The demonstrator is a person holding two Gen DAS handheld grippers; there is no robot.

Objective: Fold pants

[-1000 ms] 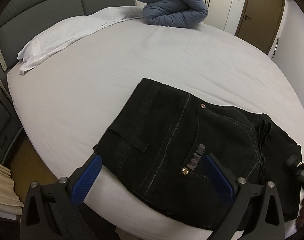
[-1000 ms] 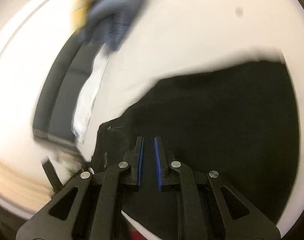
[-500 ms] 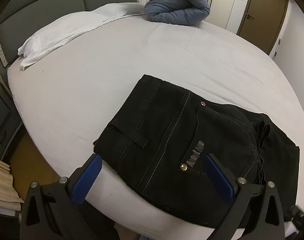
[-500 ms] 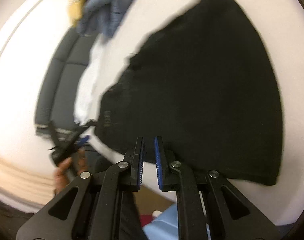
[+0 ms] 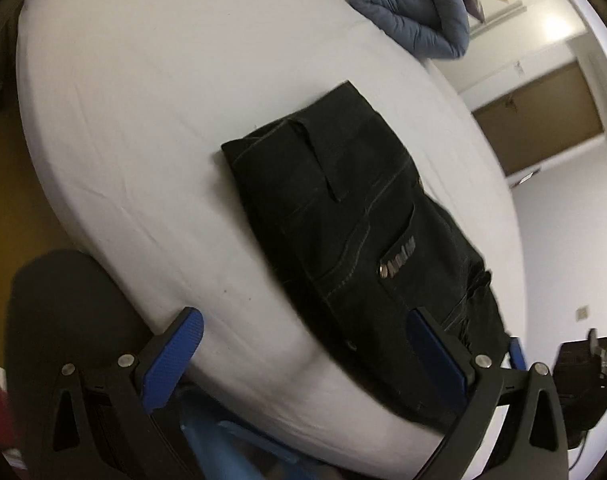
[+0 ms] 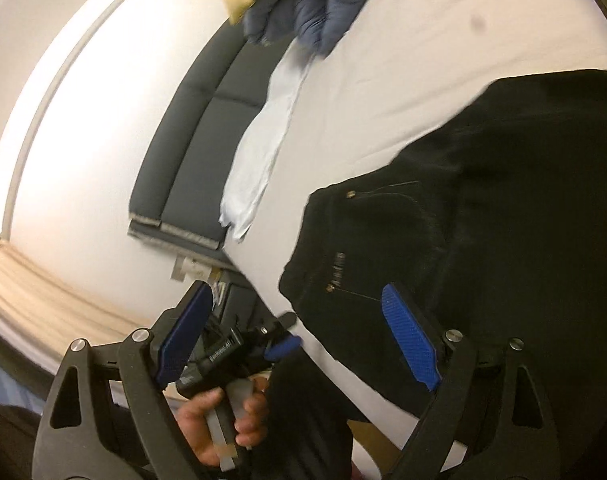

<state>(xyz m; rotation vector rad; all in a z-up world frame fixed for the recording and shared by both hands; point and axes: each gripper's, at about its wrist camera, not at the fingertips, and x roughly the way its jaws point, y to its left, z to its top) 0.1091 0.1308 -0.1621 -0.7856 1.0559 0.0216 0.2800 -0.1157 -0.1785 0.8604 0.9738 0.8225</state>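
1. Right gripper (image 6: 299, 340): its jaws have just been opening. They were nearly together a second ago and now stand wide apart, with nothing between the pads.
2. The right wrist view has changed too. Half a second ago it looked down over the whole dark garment; now it sits lower and closer to the near edge, with the pants (image 6: 483, 220) filling the right side of the frame.
3. Left gripper (image 5: 303, 360): jaws wide apart in all three left wrist frames, holding nothing. Its view has rolled and tipped downward, so the bed (image 5: 143, 120) now looks tilted.
4. The right wrist view shows the person's hand (image 6: 219, 420) on the left gripper's handle, low at the near side of the bed.
5. Pants (image 5: 355, 232): folded into a compact black stack on the white sheet, near the bed's near edge. The pocket and metal logo face up, and layered edges show at the right end. The shape is unchanged across the frames.
6. Blue quilted jacket (image 5: 415, 12) and white towel (image 6: 263, 140) lie at the far side, well apart from the pants.
7. Judgement: the release with both tools empty suggests this fold is finished. The task looks done or nearly done, and any remaining step would be a last tidy or a pull back.
8. Risk: the stack sits close to the mattress edge, so a careless brush could drag it off.
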